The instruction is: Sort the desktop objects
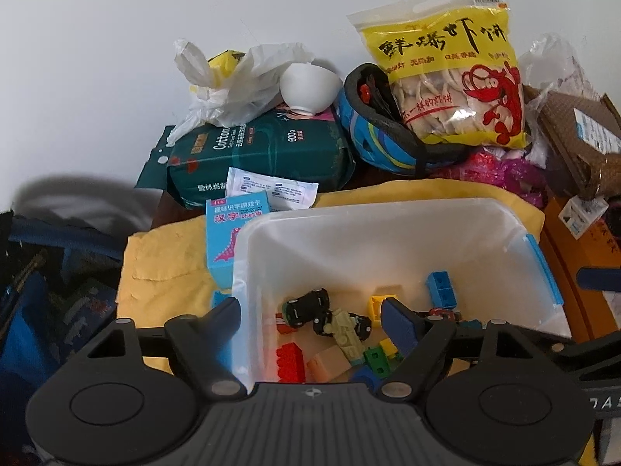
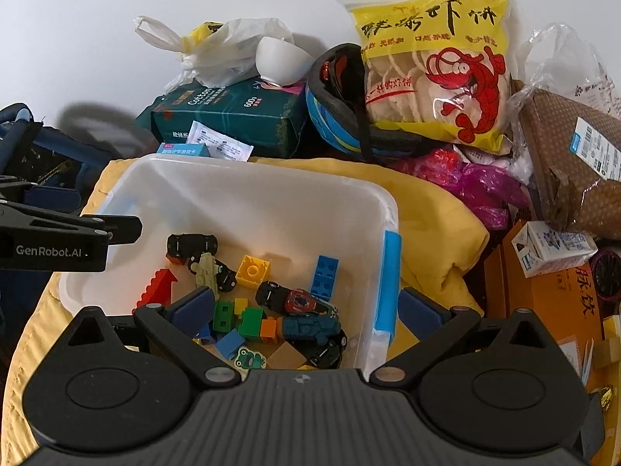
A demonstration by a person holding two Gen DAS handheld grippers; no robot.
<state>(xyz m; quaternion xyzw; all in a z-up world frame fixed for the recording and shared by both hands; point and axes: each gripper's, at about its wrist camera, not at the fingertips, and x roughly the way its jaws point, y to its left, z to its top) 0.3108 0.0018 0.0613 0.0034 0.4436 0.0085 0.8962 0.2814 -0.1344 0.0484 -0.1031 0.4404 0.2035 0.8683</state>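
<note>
In the translucent plastic bin (image 2: 271,194), toy bricks half-hidden behind right hand-held gripper (image 2: 306,306), released; left hand-held gripper (image 1: 310,318) straddles the wall, grip unclear.

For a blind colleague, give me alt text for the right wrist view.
The right gripper, open, straddles the near wall of a clear bin of toy cars and bricks on a yellow cloth. Behind it are a prawn cracker bag and helmet.

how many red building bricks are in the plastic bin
1 that I can see: a red brick by the bin's left wall, near the black toy car. Others may be buried under the toys.
</note>
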